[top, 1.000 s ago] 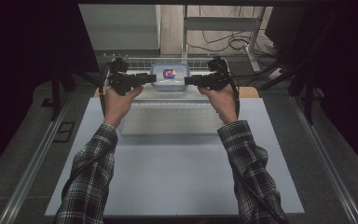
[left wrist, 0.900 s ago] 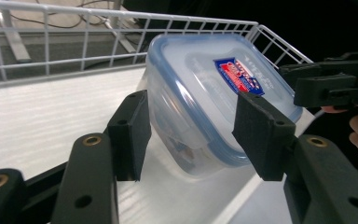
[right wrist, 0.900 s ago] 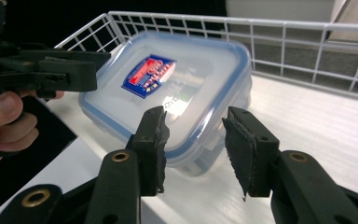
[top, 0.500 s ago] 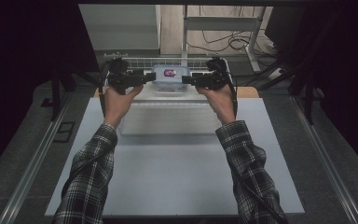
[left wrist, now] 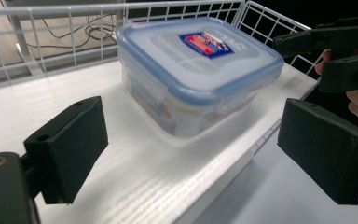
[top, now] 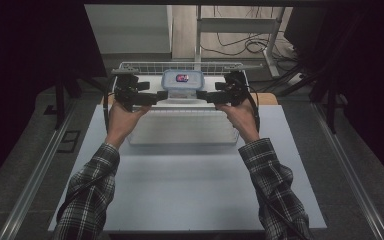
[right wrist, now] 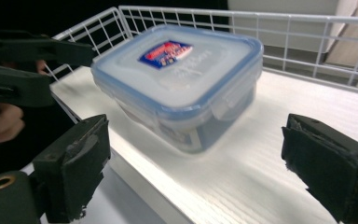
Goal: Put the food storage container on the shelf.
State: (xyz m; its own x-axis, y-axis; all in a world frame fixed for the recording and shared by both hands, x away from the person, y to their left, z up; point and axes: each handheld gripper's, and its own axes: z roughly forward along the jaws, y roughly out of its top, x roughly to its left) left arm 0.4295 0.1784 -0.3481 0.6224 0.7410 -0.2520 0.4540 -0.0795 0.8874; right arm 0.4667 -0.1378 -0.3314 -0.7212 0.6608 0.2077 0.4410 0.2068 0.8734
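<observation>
From above, high view: a lidded plastic container (top: 182,82) sits on a white shelf (top: 182,102) at the far edge of the table (top: 190,175), backed by a wire rail (top: 190,65). The left gripper (top: 156,96) and right gripper (top: 206,96) flank it from either side, near it but apart from it; how their jaws stand cannot be read at this scale.

Left gripper view: the jaws stand spread wide and empty, the container (left wrist: 196,74) ahead and between them, resting flat on the shelf (left wrist: 135,182). A red-and-blue label (left wrist: 208,43) lies on the lid, which carries a blue rim. The right gripper (left wrist: 340,51) appears at upper right.

Right gripper view: the jaws are again spread with nothing between them. The container (right wrist: 182,79) sits upright, lid uppermost, one corner turned toward the camera; a locking flap (right wrist: 230,100) hangs down its near side. The left gripper (right wrist: 23,60) shows at the left.

Handling, as judged: the box is probably stiff, light and smooth-walled, so slippery; opposed side walls below the lid rim offer the best hold. It looks nearly square in plan, so no long axis can be told.
</observation>
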